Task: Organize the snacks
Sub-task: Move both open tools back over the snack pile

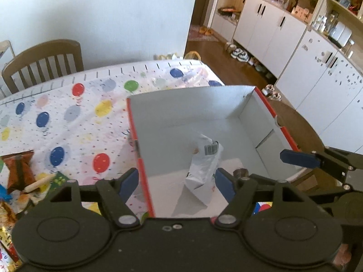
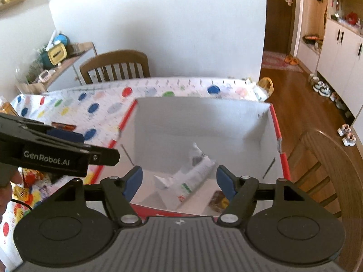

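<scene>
White packet already lies in box; both grippers, left and right, fingers apart and empty; more snacks wait on desk.

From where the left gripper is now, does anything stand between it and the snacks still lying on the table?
Nothing visible blocks it. The left gripper, jaws open and empty, hangs over the left wall of the box. The brown snack packet lies to the left on the tablecloth, with only open cloth between.
</scene>
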The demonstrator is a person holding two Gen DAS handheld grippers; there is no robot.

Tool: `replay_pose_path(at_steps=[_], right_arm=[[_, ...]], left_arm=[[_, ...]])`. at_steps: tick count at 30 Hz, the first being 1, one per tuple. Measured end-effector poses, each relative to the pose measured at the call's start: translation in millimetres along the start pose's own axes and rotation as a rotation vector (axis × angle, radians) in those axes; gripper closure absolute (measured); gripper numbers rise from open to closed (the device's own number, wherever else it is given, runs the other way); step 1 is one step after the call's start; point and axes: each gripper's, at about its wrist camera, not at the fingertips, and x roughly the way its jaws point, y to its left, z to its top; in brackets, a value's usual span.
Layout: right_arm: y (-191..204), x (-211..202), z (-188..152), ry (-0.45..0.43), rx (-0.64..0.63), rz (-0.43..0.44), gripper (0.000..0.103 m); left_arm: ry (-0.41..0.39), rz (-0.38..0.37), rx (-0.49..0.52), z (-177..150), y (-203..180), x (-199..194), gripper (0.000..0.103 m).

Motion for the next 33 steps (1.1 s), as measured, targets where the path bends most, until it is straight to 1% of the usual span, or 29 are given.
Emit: replay_pose_path(at_steps=[5, 10, 15, 17, 18, 22, 26, 33], right_arm=[[28.5, -15.8, -3.4, -0.039, -0.001, 0.003, 0.026], [58.4, -26.7, -10.1, -0.064, -0.006, 0.013, 0.025], [85.1, -35.6, -15.7, -0.082, 0.002, 0.030, 0.025], [95.1, -37.7, -18.1, -0.085, 0.004, 0.035, 0.025], [99.8, -38.2, -18.8, -0.084, 0.005, 0.042, 0.025], [120.2, -38.5, -23.0, -0.085, -0.011, 0.063, 0.025], [140.4, -35.7, -27.0, -0.086, -0.022, 0.075, 0.025], [170.7, -28.0, -33.3, -0.083, -0.029, 0.136, 0.025]], left_arm=[[-0.045, -0.002, -0.003, -13.1, 19.8, -30.6, 0.025], [-0.092, 0.014, 0.020, -27.9, 39.0, -57.4, 0.021], [-0.111, 0.000, 0.004, -41.9, 60.7, -80.4, 0.020], [-0.127, -0.006, 0.000, -47.3, 68.8, -89.9, 0.017], [-0.135, -0.010, 0.000, -50.5, 72.5, -94.2, 0.013], [-0.172, 0.003, 0.011, -63.1, 85.4, -109.4, 0.012], [-0.192, 0.006, -0.005, -76.6, 103.5, -121.5, 0.011], [-0.239, 0.035, -0.045, -100.4, 135.8, -139.9, 0.001]])
